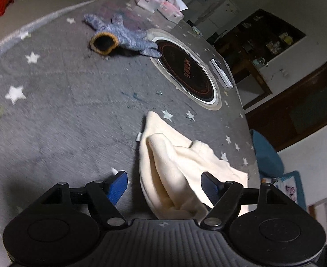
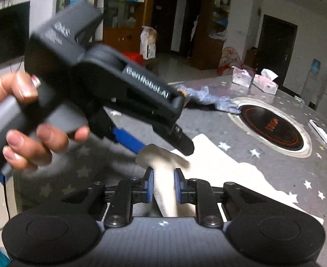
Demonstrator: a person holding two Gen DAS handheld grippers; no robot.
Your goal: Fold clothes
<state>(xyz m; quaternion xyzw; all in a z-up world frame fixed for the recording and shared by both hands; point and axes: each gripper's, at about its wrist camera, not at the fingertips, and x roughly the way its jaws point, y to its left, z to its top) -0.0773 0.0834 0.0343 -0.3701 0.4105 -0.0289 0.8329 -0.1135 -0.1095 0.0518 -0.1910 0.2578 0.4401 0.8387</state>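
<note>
Cream-coloured soft fleece garment (image 1: 181, 169) lies bunched on the grey star-printed tablecloth (image 1: 52, 111), directly ahead of and between the blue-padded fingers of the left claw (image 1: 164, 185), its raised fold running up toward the right-hand pad. That left claw is released, fingers spread wide, with cloth between them but neither pad pressing on it. The right claw (image 2: 162, 185) is clenched on a gathered ridge of the same garment (image 2: 219, 162), both blue pads against the cloth, and the rest of the fabric spreads out ahead and to its right across the table.

Judging from this, the step in hand is getting a second hold so the piece can be lifted and laid flat. To do it well, the left claw should come down over a single edge or corner instead of the thick bunched hump, then close fully before any pull, while the right hold stays firm. Pulling the two holds apart evenly should take out the wrinkles.

Beyond the left claw, well apart from the garment, sit a blue-and-white knitted work glove with an orange cuff (image 1: 121, 36) and a round black inset cooktop (image 1: 185, 71); the fold should stay short of both
</note>
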